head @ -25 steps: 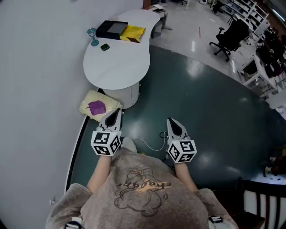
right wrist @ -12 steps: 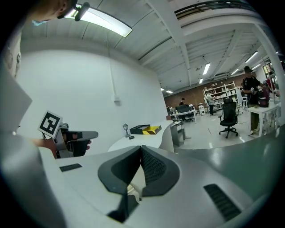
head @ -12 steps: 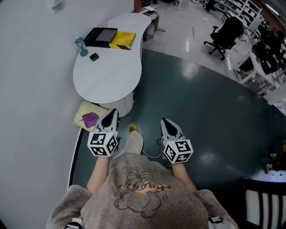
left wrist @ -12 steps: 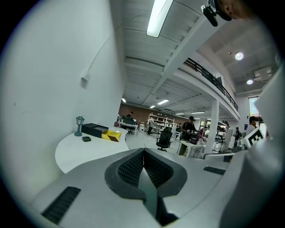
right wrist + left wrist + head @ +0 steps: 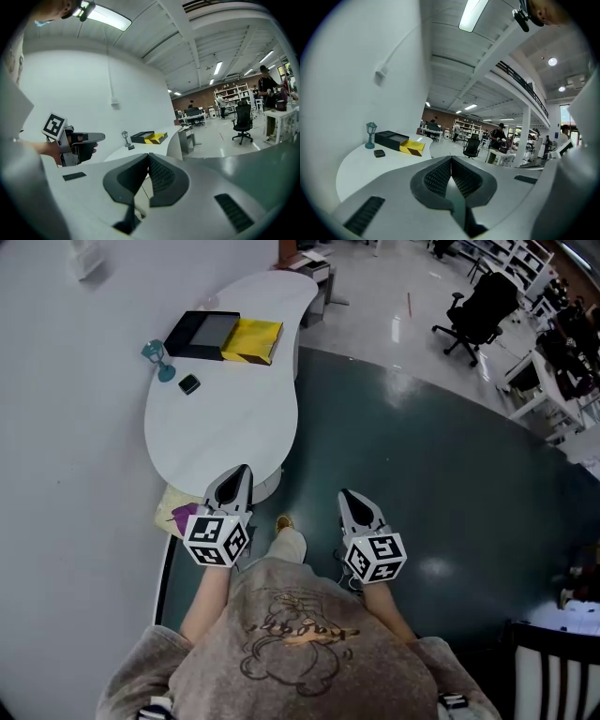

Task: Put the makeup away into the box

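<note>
Head view, looking steeply down: the makeup (image 5: pixel 189 383), a small dark compact, lies on a white table (image 5: pixel 225 432). It is just beside a teal lamp (image 5: pixel 156 356) and near the black box (image 5: pixel 201 334), which has a yellow box (image 5: pixel 251 340) against its side. The person stands short of the table's near end. Left gripper (image 5: pixel 240 476) and right gripper (image 5: pixel 352 502) point forward, each with jaws pressed fully together and nothing between them. Both are well apart from the makeup. To reach well, step closer first, spread one gripper's jaws before arriving, and come in low on the side away from the lamp.
</note>
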Action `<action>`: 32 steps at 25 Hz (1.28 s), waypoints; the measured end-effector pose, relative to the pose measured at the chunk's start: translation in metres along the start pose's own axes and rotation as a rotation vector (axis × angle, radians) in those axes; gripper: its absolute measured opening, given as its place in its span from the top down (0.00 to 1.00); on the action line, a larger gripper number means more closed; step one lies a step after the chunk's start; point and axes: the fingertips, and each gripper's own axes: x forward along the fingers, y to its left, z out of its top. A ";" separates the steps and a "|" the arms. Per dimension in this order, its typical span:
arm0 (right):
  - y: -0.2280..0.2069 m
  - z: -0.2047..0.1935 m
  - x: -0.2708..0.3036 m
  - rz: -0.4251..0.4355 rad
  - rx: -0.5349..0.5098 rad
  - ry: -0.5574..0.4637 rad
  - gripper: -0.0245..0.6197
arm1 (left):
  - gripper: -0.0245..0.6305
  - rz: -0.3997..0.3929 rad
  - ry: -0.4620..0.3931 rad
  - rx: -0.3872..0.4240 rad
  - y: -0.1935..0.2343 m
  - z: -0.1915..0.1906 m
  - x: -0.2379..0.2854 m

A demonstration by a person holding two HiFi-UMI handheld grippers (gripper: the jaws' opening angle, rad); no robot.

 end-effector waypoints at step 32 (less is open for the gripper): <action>-0.059 0.127 0.285 0.217 -0.059 0.042 0.96 | 0.93 0.149 0.009 -0.023 0.133 0.084 0.194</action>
